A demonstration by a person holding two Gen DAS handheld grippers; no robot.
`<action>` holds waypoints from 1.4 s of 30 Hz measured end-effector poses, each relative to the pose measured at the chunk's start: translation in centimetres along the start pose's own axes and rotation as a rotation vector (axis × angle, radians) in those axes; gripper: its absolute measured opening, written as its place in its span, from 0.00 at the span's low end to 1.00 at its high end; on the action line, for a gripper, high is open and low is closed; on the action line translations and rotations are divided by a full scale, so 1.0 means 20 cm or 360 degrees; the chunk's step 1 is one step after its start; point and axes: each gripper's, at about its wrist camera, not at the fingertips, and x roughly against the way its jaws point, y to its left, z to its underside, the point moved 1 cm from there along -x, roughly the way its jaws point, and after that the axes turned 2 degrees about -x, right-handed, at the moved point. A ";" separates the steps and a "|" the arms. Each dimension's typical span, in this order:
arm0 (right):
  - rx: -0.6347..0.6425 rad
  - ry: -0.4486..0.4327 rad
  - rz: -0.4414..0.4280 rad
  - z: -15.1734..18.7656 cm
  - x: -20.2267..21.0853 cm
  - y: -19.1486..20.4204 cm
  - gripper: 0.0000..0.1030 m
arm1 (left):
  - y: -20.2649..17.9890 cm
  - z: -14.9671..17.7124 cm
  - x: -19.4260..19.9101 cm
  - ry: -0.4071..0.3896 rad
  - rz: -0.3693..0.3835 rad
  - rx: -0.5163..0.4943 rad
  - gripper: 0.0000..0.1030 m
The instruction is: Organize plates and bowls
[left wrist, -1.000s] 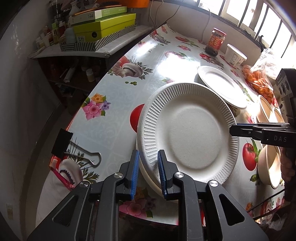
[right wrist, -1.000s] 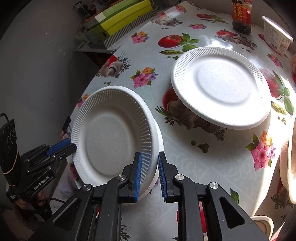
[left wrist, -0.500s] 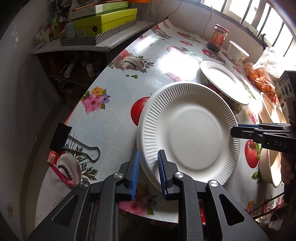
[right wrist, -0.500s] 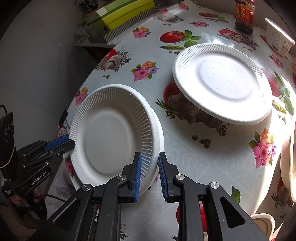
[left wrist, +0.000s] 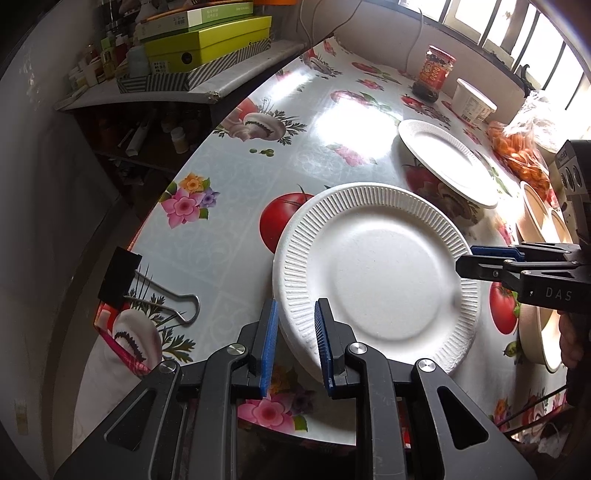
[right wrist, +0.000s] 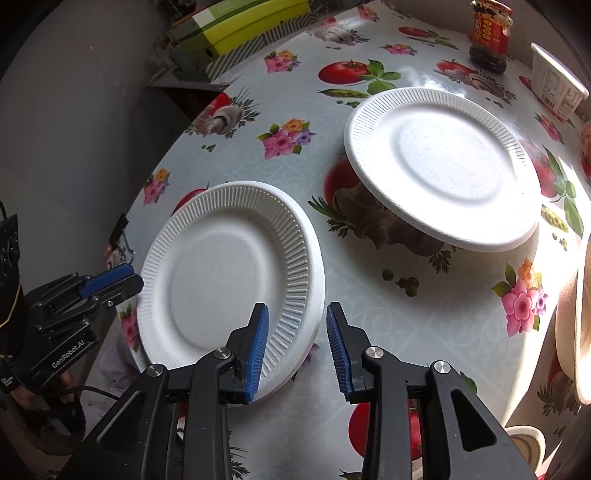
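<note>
A white ribbed foam plate (left wrist: 376, 273) lies on top of another plate on the flowered tablecloth, near the table's edge; it also shows in the right wrist view (right wrist: 225, 269). My left gripper (left wrist: 293, 341) is open with its jaws astride the plate's near rim. My right gripper (right wrist: 295, 339) is open with the plate's rim between its jaws. A second white plate (right wrist: 439, 166) sits propped at a tilt farther back; it also shows in the left wrist view (left wrist: 448, 162). Beige bowls (left wrist: 535, 206) stand at the right.
A black binder clip (left wrist: 122, 277) lies at the table's left edge. A red-labelled jar (right wrist: 489, 35), a white tub (right wrist: 557, 83) and a bag of orange fruit (left wrist: 517, 147) stand at the back. A shelf with green boxes (left wrist: 207, 40) is to the left.
Both grippers have opened and let go of the plate's rim. The plate has come down onto the plate below it on the table.
</note>
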 end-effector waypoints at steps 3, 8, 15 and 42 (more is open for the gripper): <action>0.0003 0.0001 -0.0005 0.00 0.00 0.00 0.35 | 0.00 0.00 0.00 0.0000 -0.0005 0.0001 0.21; 0.0002 -0.0002 -0.0001 0.00 0.00 0.00 0.37 | 0.01 -0.01 0.00 0.0002 -0.0006 0.0008 0.21; 0.0002 0.0006 -0.0003 0.00 0.00 0.00 0.38 | 0.01 -0.01 -0.01 0.0011 0.0016 0.0022 0.21; -0.0069 -0.0270 0.0058 -0.08 0.38 -0.18 0.38 | -0.11 -0.23 0.08 -0.0083 0.0126 -0.0088 0.21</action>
